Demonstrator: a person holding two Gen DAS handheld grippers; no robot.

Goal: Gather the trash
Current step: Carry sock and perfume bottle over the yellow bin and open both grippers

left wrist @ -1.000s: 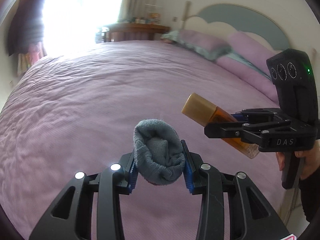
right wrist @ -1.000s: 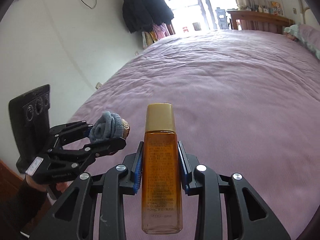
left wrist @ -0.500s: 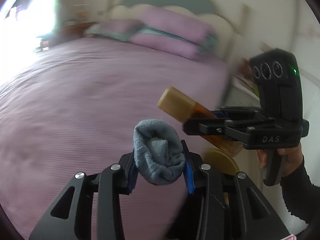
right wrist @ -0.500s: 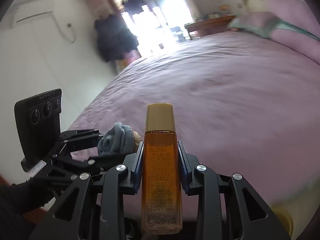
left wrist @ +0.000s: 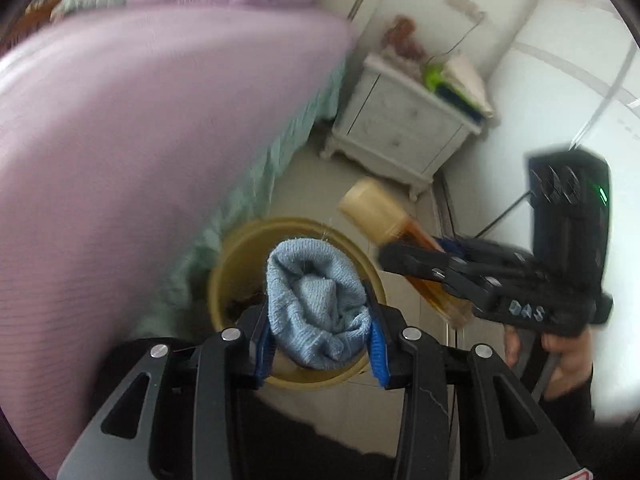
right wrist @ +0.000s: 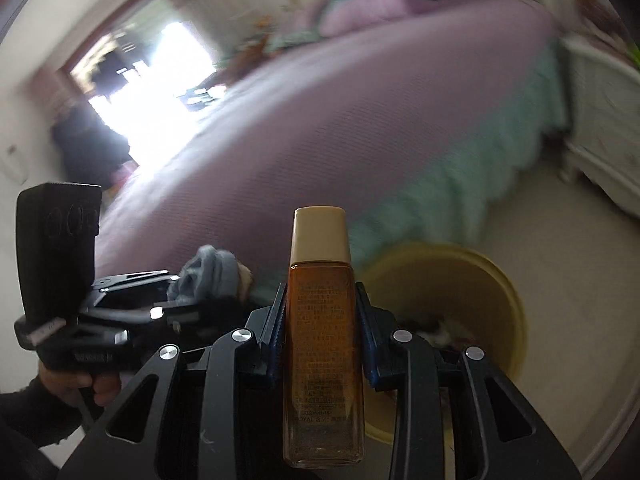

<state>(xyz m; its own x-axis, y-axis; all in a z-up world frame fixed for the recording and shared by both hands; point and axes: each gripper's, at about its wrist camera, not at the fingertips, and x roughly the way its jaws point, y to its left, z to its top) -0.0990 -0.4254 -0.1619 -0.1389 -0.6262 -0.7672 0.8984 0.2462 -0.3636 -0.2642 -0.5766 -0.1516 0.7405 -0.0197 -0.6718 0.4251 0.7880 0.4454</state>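
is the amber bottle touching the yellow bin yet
Apart. The left wrist view shows the amber bottle clamped in the right gripper, in the air beside the yellow bin.

Bed [left wrist: 140,128] and nightstand [left wrist: 404,128] motion-blurred, yellow bin [left wrist: 224,264] partly hidden behind rolled sock [left wrist: 316,304]

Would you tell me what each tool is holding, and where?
Left tool: rolled blue sock, gripped across its sides. Right tool: amber bottle, gripped around its body.

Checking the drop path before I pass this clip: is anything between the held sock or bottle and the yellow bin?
Nothing visible blocks either. The left gripper holds the sock over the open yellow bin; the right gripper holds the bottle beside the bin's rim, its mouth uncovered.
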